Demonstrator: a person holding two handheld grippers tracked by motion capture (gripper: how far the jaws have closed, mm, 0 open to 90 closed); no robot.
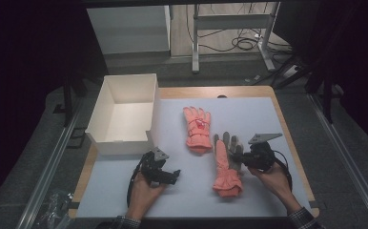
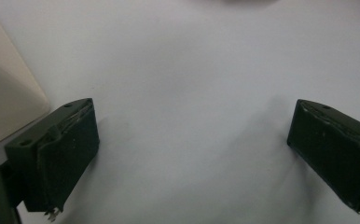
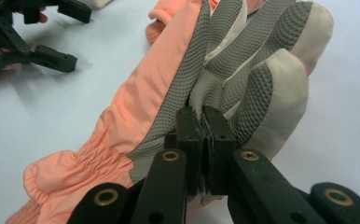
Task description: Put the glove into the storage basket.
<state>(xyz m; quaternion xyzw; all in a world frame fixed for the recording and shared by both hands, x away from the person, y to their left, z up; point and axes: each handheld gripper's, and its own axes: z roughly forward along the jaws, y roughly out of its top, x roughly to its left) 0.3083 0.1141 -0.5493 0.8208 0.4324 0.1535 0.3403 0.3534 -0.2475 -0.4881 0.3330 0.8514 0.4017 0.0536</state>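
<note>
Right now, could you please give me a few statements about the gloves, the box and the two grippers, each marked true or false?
1. The right gripper is shut on the grey-palmed glove. True.
2. The left gripper holds the other glove. False: its jaws stand open over bare table.
3. The white box holds a glove. False: it is empty.
4. Both gloves lie right of the box in the high view. True.

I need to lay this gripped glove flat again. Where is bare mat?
Free: the right strip beyond the right claw, and the far mat behind the flat glove. Crowded: between the white box, left claw and gripped glove.
</note>
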